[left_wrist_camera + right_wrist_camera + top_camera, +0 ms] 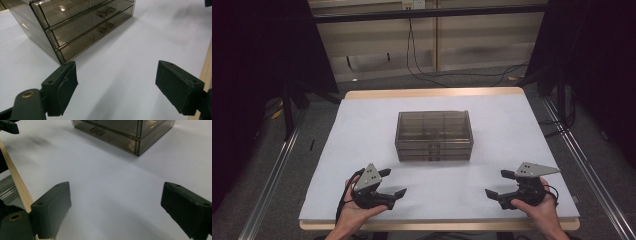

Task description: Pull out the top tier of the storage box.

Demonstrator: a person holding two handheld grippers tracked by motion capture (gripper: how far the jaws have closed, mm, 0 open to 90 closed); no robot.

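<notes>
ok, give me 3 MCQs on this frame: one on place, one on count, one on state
1. Where does the drawer box sit on the white mat?
A. about mid-mat, beyond both grippers
B. at the near left corner
C. on the floor off the table

2. How many drawer fronts are stacked on the box's near face?
A. one
B. three
C. six

3. How do the left gripper and right gripper stand?
A. both open, holding nothing
B. left shut on the box
C. both shut on a drawer handle

Key: 1 A, the high view shows it central, farther out than both hands. 2 B, the left gripper view shows three stacked fronts, two with handles in sight. 3 A, each gripper view shows jaws wide apart over bare mat.
</notes>
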